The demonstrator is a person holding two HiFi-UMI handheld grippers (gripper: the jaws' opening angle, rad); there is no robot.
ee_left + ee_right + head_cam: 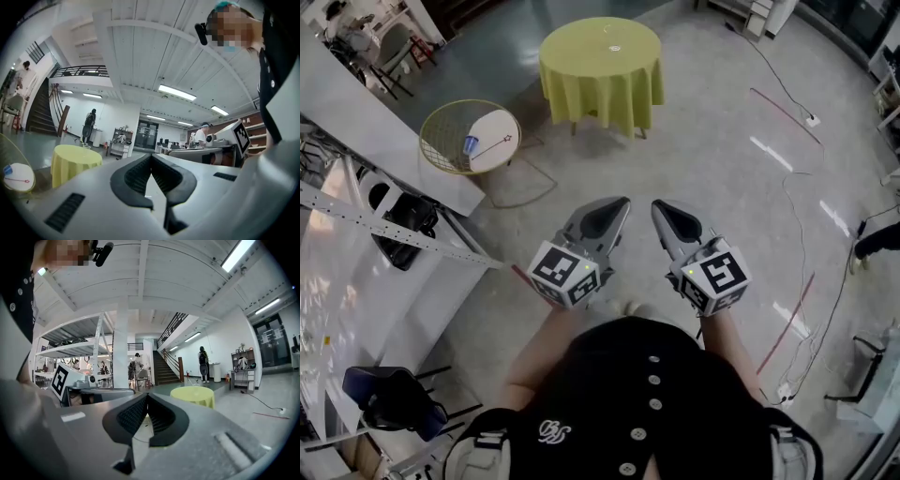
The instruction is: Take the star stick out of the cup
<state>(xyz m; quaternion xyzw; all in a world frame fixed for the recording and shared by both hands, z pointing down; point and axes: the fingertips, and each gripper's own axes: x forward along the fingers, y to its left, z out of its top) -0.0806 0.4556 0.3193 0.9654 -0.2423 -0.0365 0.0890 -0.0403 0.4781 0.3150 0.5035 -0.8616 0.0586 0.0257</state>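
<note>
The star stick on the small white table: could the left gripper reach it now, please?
Probably not yet: the left gripper is shut, held near the body, and the star stick lies across open floor.

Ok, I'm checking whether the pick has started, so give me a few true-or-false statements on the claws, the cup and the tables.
1. The left claw and the right claw are both shut on nothing. True.
2. The blue cup stands on the yellow-clothed table. False: it is on the small white round top, left of that table.
3. The left claw touches the cup. False: it is close to the person's body, far from the cup.
4. The yellow-clothed table shows in both gripper views. True.
</note>
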